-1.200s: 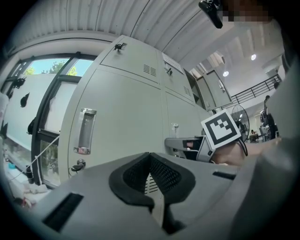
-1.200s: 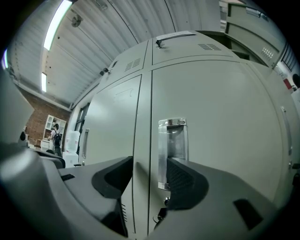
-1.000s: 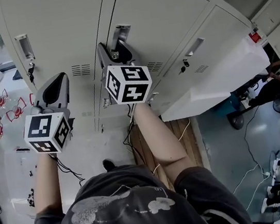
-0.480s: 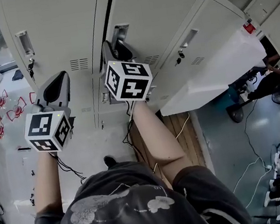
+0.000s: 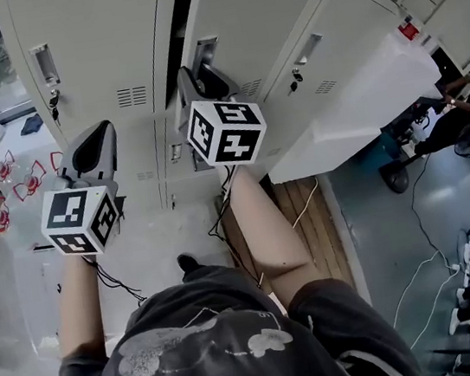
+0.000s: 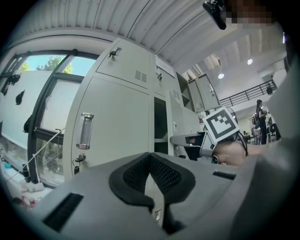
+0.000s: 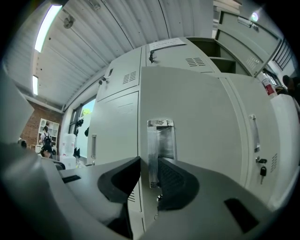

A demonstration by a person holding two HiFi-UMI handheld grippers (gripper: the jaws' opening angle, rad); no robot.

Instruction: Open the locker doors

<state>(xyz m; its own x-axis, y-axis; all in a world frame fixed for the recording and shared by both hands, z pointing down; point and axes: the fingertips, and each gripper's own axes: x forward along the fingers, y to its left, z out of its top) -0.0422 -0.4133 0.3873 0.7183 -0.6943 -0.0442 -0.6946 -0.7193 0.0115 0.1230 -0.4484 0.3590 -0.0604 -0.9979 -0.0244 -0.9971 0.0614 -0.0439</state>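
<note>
head view: middle locker door [image 5: 266,12] ajar at upper centre, interior dark, contents unreadable. right gripper [image 5: 199,78] at door's handle [image 5: 206,49], left gripper [image 5: 95,142] at lower left of it.
left gripper view: jaws together, nothing between.
right gripper view: jaws just closed in, narrow gap, clamped on handle at frame centre.

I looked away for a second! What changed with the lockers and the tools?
The right tool closed its jaws on the door handle and pulled: the door swung outward, widening the dark gap beside it. The left tool stayed shut and empty, near the left locker, which is still closed.
</note>
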